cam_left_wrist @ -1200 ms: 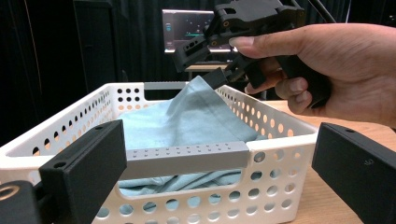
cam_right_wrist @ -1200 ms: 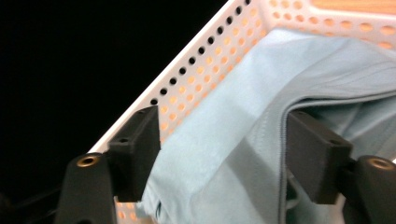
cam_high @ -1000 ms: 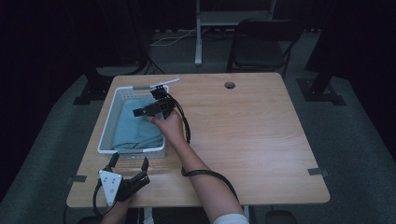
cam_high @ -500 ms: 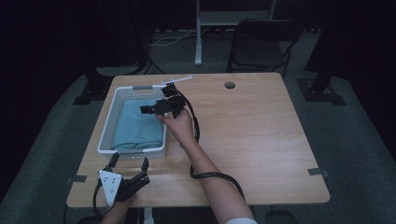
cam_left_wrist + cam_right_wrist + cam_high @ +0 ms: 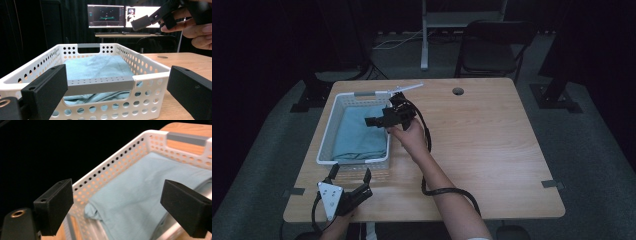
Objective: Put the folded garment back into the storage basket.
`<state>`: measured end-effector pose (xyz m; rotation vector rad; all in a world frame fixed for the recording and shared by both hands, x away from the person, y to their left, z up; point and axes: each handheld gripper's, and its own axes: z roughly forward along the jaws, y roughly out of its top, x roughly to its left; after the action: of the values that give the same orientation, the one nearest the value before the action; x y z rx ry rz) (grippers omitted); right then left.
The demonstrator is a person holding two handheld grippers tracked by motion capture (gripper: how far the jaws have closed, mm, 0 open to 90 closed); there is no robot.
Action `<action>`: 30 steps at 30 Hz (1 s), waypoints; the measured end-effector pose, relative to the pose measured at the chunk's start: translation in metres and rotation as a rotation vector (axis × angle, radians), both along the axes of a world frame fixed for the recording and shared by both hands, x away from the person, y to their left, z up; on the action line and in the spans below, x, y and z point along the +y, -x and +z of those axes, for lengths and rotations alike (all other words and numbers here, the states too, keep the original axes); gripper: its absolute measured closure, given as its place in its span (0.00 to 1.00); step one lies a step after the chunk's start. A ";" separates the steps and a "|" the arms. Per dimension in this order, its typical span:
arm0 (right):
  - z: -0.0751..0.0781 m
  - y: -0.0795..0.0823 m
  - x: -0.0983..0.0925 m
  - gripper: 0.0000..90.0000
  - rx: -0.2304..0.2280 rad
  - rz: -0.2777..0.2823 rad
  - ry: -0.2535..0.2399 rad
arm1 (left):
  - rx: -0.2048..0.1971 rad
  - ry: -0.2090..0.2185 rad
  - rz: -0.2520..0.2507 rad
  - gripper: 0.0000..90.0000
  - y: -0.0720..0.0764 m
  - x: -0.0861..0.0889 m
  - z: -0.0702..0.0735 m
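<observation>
A white perforated basket (image 5: 326,135) stands on the left half of the wooden table, with a folded light blue cloth (image 5: 357,132) lying flat inside it. My right gripper (image 5: 371,121) hovers over the basket's right side and points left across the cloth. Its jaws have just been opening and hold nothing. In the right gripper view the cloth (image 5: 140,192) lies below the spread right gripper (image 5: 120,205). My left gripper (image 5: 351,173) rests open at the table's near left. It faces the basket's grey front handle (image 5: 100,82).
A thin white strip (image 5: 409,88) lies at the basket's far right corner. A round hole (image 5: 457,91) sits in the tabletop near the far edge. The right gripper's cable (image 5: 447,192) loops beside the forearm. A chair (image 5: 492,45) stands beyond the table.
My right gripper has lifted off the cloth and drifted towards the basket's right rim, with its jaws wider apart. The left gripper has stayed put.
</observation>
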<state>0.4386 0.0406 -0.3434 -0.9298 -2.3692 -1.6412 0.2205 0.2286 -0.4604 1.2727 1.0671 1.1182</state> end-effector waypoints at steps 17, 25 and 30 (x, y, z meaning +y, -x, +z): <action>0.008 0.029 -0.021 0.02 -0.163 0.048 -0.036 | -0.002 0.002 0.000 0.05 0.000 0.000 0.000; 0.017 0.040 -0.046 0.03 -0.204 0.020 -0.039 | 0.000 0.001 0.003 0.05 0.000 0.000 0.000; 0.026 0.046 -0.064 0.03 -0.230 -0.016 -0.028 | 0.002 0.001 0.005 0.05 0.000 0.000 0.000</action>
<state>0.3925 -0.0232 -0.3174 -0.7952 -2.4798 -1.8746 0.2207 0.2283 -0.4604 1.2714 1.0721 1.1207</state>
